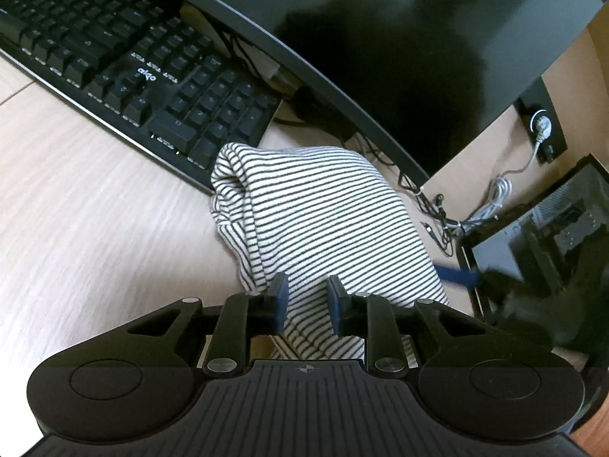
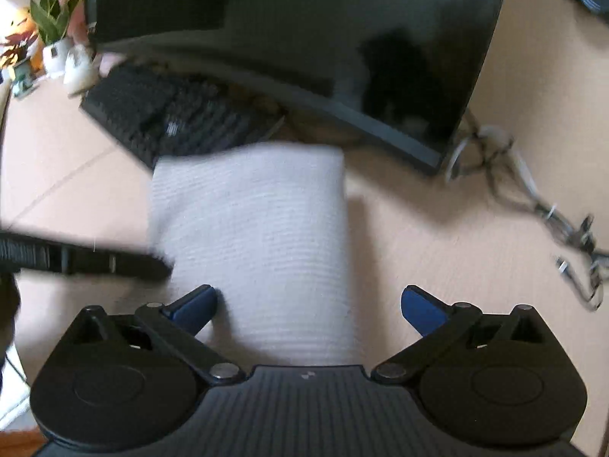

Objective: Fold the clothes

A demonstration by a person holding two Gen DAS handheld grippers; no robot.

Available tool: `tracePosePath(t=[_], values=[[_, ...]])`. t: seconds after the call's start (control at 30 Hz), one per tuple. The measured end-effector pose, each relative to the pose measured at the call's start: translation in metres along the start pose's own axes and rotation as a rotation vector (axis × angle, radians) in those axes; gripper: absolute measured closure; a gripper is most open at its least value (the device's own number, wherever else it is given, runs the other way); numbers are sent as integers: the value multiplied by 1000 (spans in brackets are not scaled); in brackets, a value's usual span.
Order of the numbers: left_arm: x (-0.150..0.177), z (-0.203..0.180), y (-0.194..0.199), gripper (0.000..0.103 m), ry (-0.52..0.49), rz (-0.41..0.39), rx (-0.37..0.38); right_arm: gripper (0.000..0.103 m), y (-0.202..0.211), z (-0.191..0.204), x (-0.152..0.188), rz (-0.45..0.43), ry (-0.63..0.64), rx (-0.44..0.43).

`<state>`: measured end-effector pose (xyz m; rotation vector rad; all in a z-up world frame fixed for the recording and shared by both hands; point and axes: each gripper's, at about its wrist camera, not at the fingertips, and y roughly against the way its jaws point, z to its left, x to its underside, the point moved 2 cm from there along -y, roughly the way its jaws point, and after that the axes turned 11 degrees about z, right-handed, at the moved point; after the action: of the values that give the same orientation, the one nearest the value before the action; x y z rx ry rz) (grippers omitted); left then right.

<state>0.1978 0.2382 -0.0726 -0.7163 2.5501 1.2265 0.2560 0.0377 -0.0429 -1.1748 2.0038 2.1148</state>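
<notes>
A black-and-white striped garment (image 1: 316, 213) lies folded into a thick stack on the light wooden desk (image 1: 87, 209), next to the keyboard. My left gripper (image 1: 307, 299) is over its near edge with the blue pads partly apart; cloth lies between them, and no grip shows. In the right wrist view the same garment (image 2: 259, 236) is blurred by motion. My right gripper (image 2: 308, 304) is wide open above its near end, empty. The left gripper's dark body (image 2: 76, 259) comes in from the left of that view.
A black keyboard (image 1: 125, 64) lies behind and left of the garment. A curved dark monitor (image 1: 380, 38) overhangs the back. Tangled cables (image 1: 456, 213) and a dark glass computer case (image 1: 552, 236) are at the right. Potted plants (image 2: 49, 30) stand far left.
</notes>
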Motion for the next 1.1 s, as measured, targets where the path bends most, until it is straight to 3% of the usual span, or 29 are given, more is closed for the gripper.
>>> tracePosePath(t=[0.2,0.37,0.5,0.67,0.7,0.8,0.87,0.93,1.0,1.03,1.07,1.1], values=[[-1,0,-1,78,-37,10,5,0,-10,3,-40,-1,-12,88],[-3,2,-4,78,-36,8,22,0,-38,15,-39,41,48,182],[-4,2,-4,77,-40,12,25,0,-13,9,-29,-14,-9,121],[-4,6,-3,77,-7,4,40,0,23,14,23,-44,-61,-88],[-4,5,-3,77,1,0,39,0,22,18,35,-31,-50,-104],[-3,4,-4,77,14,-6,30,0,-6,31,59,14,54,29],[-1,3,-3,77,32,-17,19,0,-15,18,64,0,-13,-43],[2,2,-1,77,64,-33,8,0,-17,2,64,44,-119,-131],[7,-3,3,77,85,-61,-15,0,-9,-8,67,36,-157,-164],[12,-8,8,70,87,-83,-40,0,-4,-12,69,24,-166,-172],[18,-16,14,54,86,-110,-95,0,1,-15,72,12,-174,-180],[26,-24,21,31,85,-138,-160,0,8,-19,74,-6,-181,-193]])
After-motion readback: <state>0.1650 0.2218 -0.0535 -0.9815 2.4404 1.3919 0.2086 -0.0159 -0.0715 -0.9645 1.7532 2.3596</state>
